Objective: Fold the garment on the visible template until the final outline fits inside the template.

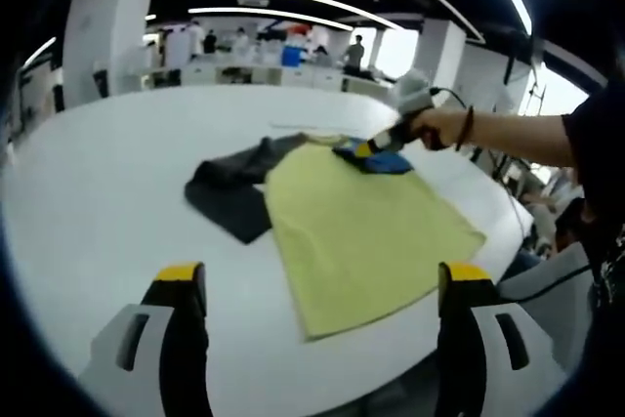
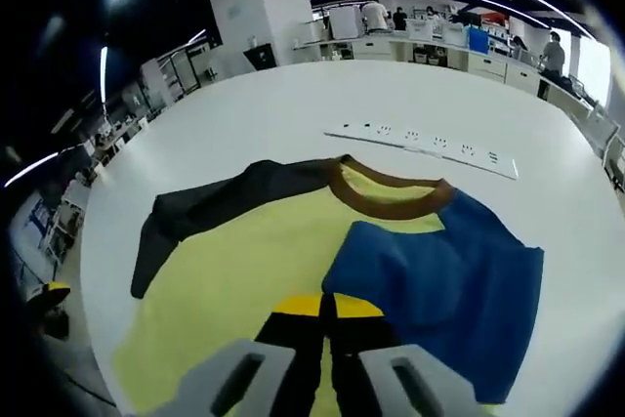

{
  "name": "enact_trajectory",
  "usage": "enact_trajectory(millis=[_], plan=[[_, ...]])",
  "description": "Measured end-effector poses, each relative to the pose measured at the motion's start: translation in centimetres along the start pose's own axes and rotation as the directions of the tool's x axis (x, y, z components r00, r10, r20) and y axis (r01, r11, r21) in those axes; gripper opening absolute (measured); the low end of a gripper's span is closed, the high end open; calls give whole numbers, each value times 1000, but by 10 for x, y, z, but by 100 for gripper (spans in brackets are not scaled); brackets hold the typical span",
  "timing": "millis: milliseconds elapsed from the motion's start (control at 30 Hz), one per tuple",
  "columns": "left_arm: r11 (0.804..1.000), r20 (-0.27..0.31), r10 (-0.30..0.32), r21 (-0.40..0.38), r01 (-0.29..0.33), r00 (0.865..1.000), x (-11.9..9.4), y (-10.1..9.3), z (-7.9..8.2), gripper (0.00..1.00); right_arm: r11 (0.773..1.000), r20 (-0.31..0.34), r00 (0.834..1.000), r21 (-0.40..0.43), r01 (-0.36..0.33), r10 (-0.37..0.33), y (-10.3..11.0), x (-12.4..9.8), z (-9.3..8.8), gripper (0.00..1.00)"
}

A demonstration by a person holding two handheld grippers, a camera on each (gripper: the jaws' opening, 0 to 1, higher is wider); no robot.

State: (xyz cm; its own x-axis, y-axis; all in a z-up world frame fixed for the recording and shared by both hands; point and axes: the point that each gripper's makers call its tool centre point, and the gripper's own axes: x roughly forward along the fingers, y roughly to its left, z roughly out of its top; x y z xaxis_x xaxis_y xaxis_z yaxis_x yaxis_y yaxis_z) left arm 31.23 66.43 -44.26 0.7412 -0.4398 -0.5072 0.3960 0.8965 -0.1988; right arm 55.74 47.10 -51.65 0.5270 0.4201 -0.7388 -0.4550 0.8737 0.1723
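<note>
1. The right gripper (image 2: pixel 327 324) had its yellow-tipped fingers (image 2: pixel 293 312) pressed together low over the T-shirt (image 2: pixel 244 271), beside the edge of the blue sleeve (image 2: pixel 439 290); whether cloth was caught between them I could not tell.
2. The left gripper (image 1: pixel 322 285) hung back near the counter's edge, its fingers (image 1: pixel 181 280) spread wide and holding nothing.
3. The shirt lay flat on the white counter (image 1: pixel 98 192): yellow body, brown collar (image 2: pixel 391 192), one dark grey sleeve (image 2: pixel 205 207) spread out, and the blue sleeve turned in over the chest.
4. In the left gripper view, a hand (image 1: pixel 435 129) held the right gripper at the shirt's collar end.
5. No template outline could be made out around the shirt.
6. Judging from this, the sleeve fold was in hand; to do it well, lay the blue sleeve smooth inside the body's edge, then bring the grey sleeve in to match, keeping the edges straight.
7. A white power strip (image 2: pixel 420 148) lay beyond the collar, well apart.
8. No brand, label or writing was readable.
</note>
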Motion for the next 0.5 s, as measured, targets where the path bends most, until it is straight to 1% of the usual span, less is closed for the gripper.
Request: enact_trajectory(millis=[100,200,267,500], plan=[[1000,-5,2,1,-2,1000,0,1,-2,95,1000,-5,1000,-7,2,-2,2,1,-3,0],[1000,-2,0,-1,0,1000,0,0,-1,95,999,-1,1000,-50,-5,5,7,0,-1,0],[1000,-5,0,-2,0,1000,1,0,-2,95,998,-5,1000,-62,-13,13,7,1,0,0],[1000,-3,-5,-1,5,1000,3,-1,-1,95,996,-8,1000,-82,-31,30,13,-3,-7,0]])
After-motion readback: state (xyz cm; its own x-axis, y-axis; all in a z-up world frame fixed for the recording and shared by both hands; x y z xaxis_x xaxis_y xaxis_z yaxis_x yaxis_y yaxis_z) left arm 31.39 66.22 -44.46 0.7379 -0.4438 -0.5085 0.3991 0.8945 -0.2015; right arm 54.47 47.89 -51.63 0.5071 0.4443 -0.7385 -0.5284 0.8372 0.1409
